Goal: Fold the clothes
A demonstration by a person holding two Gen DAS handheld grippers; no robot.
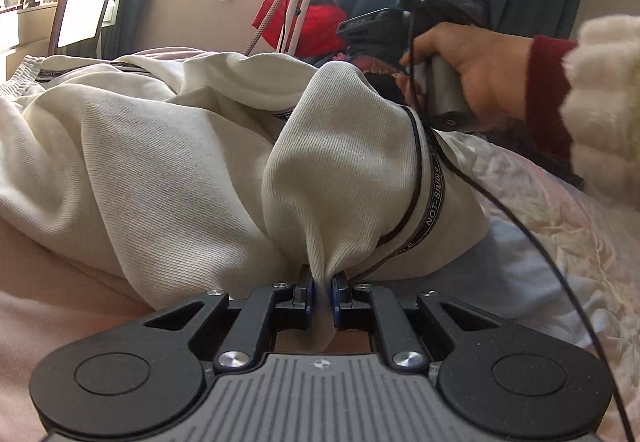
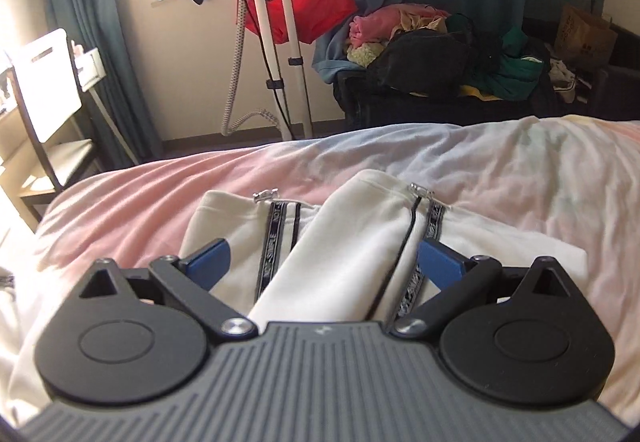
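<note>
A pair of cream trousers (image 1: 132,146) lies across a bed with a pink and pale blue cover (image 2: 500,178). The cloth is a fine ribbed knit, and a dark printed tape bordered by black piping runs down each leg. In the right wrist view the two leg ends (image 2: 344,242) lie side by side, each with a small metal zip pull at the hem, the right one overlapping the left.

The left tool (image 1: 322,288) is clamped tight on a bunched fold of the trousers, the cloth rising from its blue pads in a tall peak, with the taped seam curving down its right side. The right tool (image 2: 322,256) has its jaws spread wide above the leg ends, with nothing gripped; its blue pads sit to either side of the cloth. In the left wrist view a hand (image 1: 476,70) in a red cuff and fluffy white sleeve holds that tool's handle, a black cable trailing from it.

Behind the bed a dark box or low couch (image 2: 440,102) is heaped with mixed clothes; which it is cannot be told. The waistband end is crumpled at far left, and much of the trousers is hidden behind the raised fold
</note>
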